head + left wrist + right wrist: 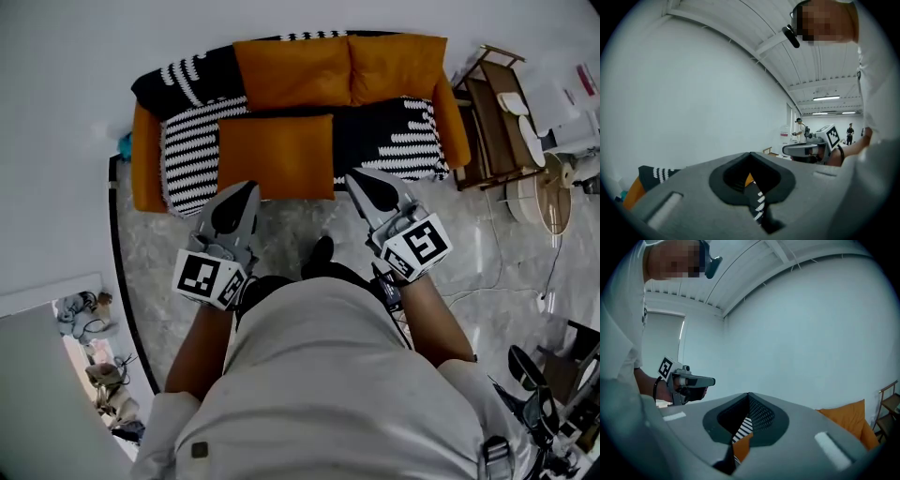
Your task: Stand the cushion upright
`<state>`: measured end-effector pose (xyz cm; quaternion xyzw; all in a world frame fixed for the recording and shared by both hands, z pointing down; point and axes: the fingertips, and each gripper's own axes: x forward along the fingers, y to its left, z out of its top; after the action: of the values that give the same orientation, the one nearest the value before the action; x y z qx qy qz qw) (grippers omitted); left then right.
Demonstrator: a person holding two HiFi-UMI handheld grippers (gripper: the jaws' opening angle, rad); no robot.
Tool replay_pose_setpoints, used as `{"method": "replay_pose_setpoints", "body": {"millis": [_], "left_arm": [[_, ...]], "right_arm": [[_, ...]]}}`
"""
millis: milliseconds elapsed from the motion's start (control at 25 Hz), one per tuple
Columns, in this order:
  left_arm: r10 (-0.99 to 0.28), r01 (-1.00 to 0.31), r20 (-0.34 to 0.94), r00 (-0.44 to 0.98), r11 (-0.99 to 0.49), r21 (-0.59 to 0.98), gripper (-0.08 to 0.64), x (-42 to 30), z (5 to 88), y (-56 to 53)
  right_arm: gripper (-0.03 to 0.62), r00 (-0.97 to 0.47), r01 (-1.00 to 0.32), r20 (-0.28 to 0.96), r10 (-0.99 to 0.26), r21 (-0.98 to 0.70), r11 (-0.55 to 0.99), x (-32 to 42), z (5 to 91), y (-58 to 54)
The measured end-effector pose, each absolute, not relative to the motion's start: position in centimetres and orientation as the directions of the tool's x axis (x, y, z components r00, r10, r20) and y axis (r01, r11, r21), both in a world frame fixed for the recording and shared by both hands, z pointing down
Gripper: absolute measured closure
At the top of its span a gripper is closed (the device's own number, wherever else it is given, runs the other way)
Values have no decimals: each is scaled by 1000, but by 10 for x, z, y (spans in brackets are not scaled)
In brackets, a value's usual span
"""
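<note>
I had the left gripper (pixel 249 187) and right gripper (pixel 356 178) with jaws closed and empty, the flat cushion (pixel 276 155) just ahead of them. Unopened, they would likely shove it, not grip it.

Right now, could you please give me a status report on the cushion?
Left claw and right claw shut, both empty, near the sofa front. Cushion lying flat on the seat, not yet upright. Nothing between claws and cushion.

Hand-held gripper (pixel 749 399), jaws together, orange sofa (pixel 848 417) beyond
</note>
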<state>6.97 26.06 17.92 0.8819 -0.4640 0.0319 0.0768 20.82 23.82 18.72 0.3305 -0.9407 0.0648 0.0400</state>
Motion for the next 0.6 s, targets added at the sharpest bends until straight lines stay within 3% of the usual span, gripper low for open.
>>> {"method": "replay_pose_setpoints", "body": {"millis": [280, 600], "left_arm": [[-797, -811, 154, 584, -578, 88, 557, 107, 188, 197], [-778, -798, 191, 599, -600, 58, 557, 99, 206, 134]], "right_arm": [[581, -766, -643, 116, -633, -104, 759, 253, 192, 180], [581, -764, -644, 152, -627, -118, 756, 249, 212, 122]]}}
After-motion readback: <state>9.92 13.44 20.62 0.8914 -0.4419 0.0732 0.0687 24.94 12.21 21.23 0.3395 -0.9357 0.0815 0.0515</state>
